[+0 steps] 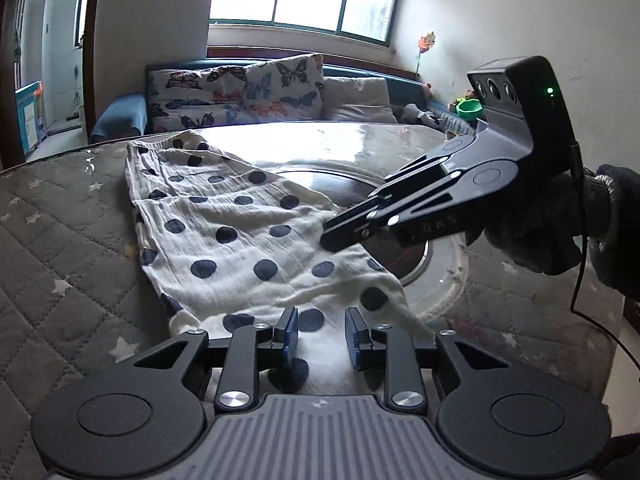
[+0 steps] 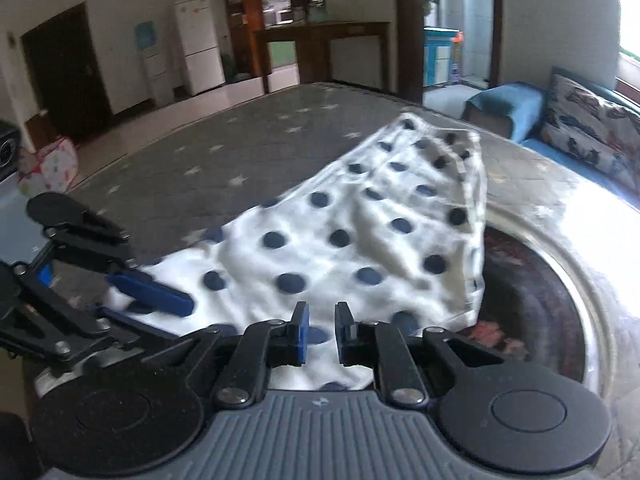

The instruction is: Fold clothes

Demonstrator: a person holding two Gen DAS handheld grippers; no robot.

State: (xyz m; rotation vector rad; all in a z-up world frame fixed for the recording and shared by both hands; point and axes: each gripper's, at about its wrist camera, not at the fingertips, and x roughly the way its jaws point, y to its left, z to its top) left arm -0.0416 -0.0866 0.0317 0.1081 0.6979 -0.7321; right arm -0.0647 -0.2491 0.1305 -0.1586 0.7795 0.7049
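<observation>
A white cloth with dark blue dots (image 1: 240, 232) lies spread on the table, partly over a round glass turntable (image 1: 440, 280). My left gripper (image 1: 322, 334) is open over the cloth's near edge, its blue pads apart with cloth between them. My right gripper (image 1: 340, 236) reaches in from the right onto the cloth's right edge. In the right wrist view the cloth (image 2: 360, 240) lies ahead and my right gripper (image 2: 322, 334) has its pads a small gap apart over the cloth's near corner. The left gripper (image 2: 148, 292) shows at the left, on the cloth.
A grey quilted star-pattern mat (image 1: 60, 248) covers the table. A sofa with butterfly cushions (image 1: 240, 92) stands behind the table under a window. The turntable's dark centre (image 2: 532, 312) lies right of the cloth. A white fridge (image 2: 200, 44) and wooden shelves stand far back.
</observation>
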